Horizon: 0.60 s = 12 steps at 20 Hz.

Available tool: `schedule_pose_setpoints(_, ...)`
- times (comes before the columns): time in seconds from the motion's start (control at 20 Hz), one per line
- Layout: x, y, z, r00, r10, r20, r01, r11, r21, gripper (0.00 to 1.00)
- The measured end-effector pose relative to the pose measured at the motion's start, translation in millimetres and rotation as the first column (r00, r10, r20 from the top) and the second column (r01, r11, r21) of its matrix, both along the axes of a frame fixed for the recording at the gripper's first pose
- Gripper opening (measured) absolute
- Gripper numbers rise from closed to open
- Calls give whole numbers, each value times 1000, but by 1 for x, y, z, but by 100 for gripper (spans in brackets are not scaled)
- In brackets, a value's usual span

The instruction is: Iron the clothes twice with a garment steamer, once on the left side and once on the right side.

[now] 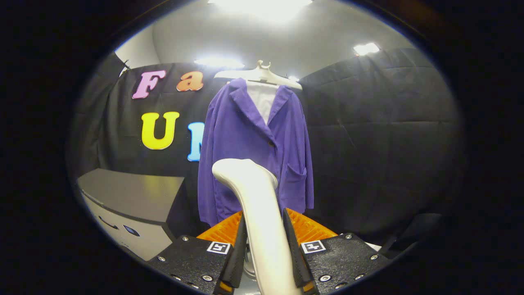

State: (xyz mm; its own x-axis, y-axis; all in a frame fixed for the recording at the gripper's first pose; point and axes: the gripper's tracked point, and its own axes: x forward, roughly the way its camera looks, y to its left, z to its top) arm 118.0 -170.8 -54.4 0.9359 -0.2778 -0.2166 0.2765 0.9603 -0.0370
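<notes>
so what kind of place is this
Likely a staged test booth: black cloth walls, a purple jacket on a hanger, and a steamer gripped in the tool.

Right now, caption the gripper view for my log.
Gripper shut on white garment steamer, aimed at purple jacket hanging ahead.

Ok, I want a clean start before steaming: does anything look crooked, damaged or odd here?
Nothing stands out. The purple jacket hangs straight and buttoned on its hanger, beyond the fingers. The gripper is shut on the steamer, which stands upright between the fingers, short of the jacket.
</notes>
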Motion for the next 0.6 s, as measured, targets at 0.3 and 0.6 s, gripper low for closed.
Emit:
schedule_pose_setpoints(0.3,19,-29,84,979,-67,192,72,997,-23,48)
schedule_pose_setpoints(0.6,66,-65,115,956,-130,263,146,988,-43,49)
